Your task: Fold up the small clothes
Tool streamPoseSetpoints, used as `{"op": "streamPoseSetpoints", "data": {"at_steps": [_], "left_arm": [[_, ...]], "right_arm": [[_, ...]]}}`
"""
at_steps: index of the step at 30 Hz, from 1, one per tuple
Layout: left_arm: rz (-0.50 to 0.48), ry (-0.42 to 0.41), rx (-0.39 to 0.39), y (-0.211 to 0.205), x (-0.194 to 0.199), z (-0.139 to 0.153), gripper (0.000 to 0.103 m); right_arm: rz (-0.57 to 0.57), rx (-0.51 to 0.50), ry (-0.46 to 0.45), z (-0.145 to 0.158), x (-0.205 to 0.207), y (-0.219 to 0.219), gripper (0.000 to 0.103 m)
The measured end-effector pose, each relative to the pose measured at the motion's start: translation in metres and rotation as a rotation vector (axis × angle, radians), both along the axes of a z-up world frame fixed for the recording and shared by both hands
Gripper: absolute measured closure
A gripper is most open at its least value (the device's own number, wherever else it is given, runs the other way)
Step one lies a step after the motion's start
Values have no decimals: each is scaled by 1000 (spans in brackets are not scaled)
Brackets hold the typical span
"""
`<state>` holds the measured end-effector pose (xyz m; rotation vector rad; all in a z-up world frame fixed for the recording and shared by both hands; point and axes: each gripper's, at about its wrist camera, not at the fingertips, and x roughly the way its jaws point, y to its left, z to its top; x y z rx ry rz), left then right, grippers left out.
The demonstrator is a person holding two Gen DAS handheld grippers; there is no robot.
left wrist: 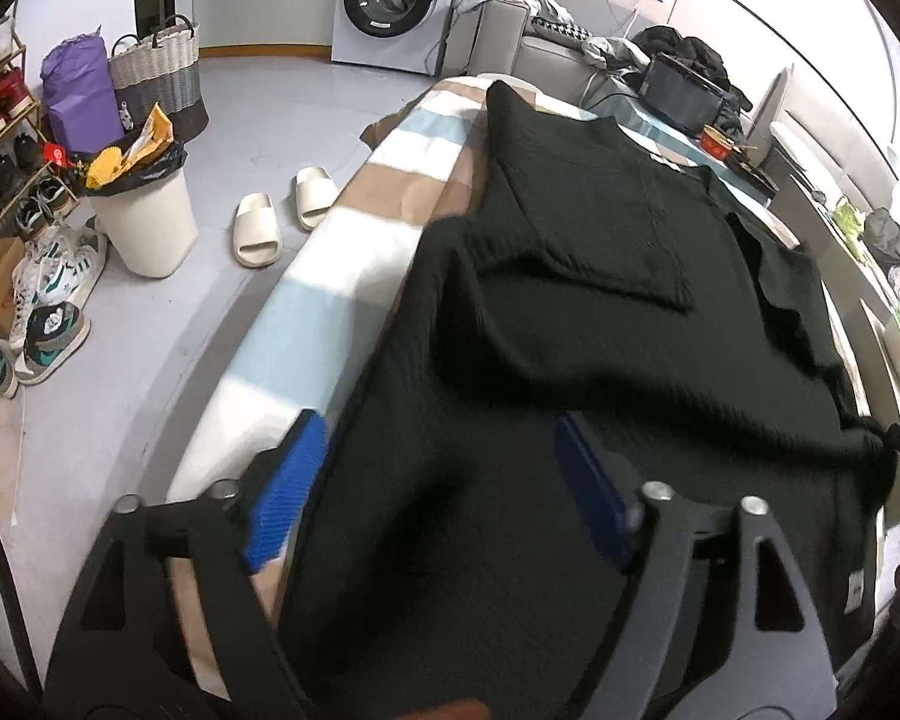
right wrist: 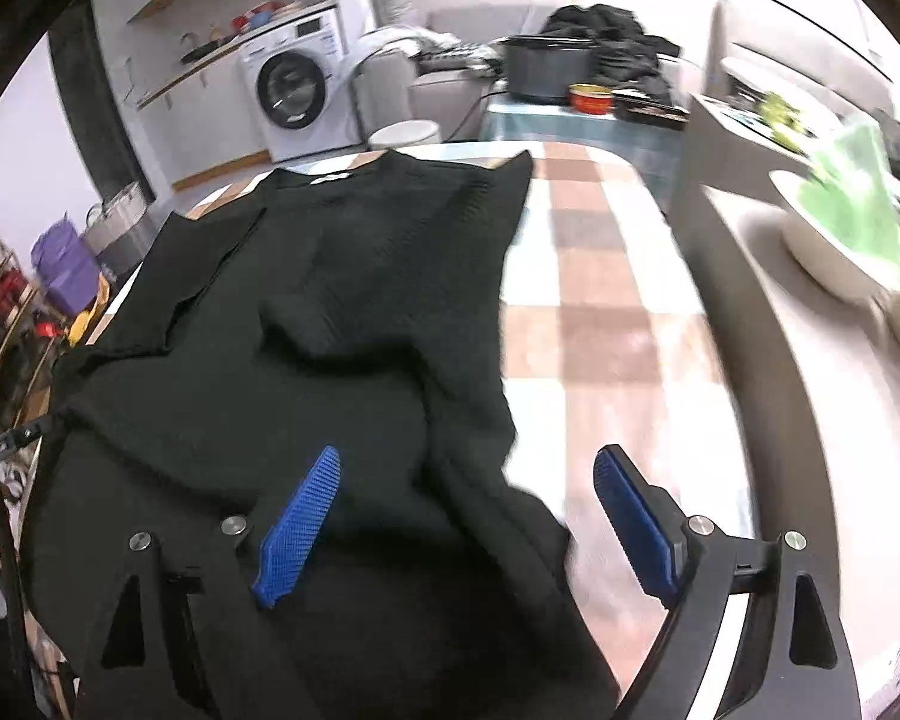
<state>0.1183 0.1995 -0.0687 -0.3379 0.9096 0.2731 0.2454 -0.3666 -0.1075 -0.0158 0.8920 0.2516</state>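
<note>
A black ribbed knit top (left wrist: 600,276) lies spread on a checked cloth-covered table (left wrist: 354,276), with both sleeves folded in over its body. My left gripper (left wrist: 444,480) is open just above the near hem, blue pads (left wrist: 282,498) apart on either side of the fabric. In the right wrist view the same top (right wrist: 306,324) fills the left half. My right gripper (right wrist: 468,516) is open over its near right edge, one blue pad (right wrist: 300,528) over the cloth, the other above the bare table (right wrist: 600,324).
Left of the table stand a white bin (left wrist: 144,222), slippers (left wrist: 282,216), shoes (left wrist: 48,300) and a woven basket (left wrist: 156,78). A washing machine (left wrist: 396,0) is at the back. A dark pot (right wrist: 546,69), a red bowl (right wrist: 591,99) and a white bowl (right wrist: 834,240) lie beyond and to the right.
</note>
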Motion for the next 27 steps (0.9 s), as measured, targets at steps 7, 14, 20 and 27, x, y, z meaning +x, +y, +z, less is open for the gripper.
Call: {"op": "streamPoseSetpoints", "data": {"at_steps": [7,14,20,27], "left_arm": [[-37,-61,33,-14,-62,13,1],[-43,-80,54,-14,-106,27,1],[-17,-36,36,-13,-102,10,1],[-38,-13,80,-20,-96,5,2]], "right_arm": [[19,79,-5,-3,-67,-35,15],[41,96,34,-1,-93,-56,15],[50,35,26,-22,-96,-58,34],[32,-34,63,-43,-85,-54,75]]}}
